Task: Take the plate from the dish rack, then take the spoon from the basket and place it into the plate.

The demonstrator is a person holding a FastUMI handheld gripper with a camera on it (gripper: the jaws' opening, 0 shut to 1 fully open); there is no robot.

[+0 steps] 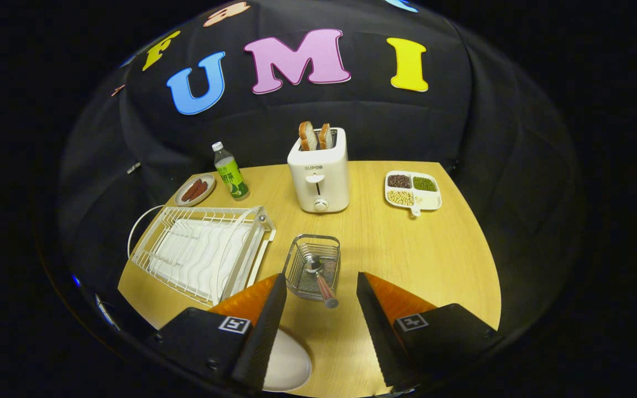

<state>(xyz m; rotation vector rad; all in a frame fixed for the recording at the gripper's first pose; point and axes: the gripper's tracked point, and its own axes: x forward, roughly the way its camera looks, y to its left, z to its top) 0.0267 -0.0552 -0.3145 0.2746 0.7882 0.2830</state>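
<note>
Now the gripper [318, 287] hangs wide open before the basket [314, 265], lined up with the spoon [318, 276]; the plate [288, 365] waits below.

Over at the back of the wooden table [418, 249] stands a white toaster [319, 174] with two bread slices [315, 136] poking up from its slots. Beside it, a green-labelled bottle [230, 172], and next along a small plate of sausages [195, 189]. Well apart sits a divided tray of beans [412, 189].
</note>
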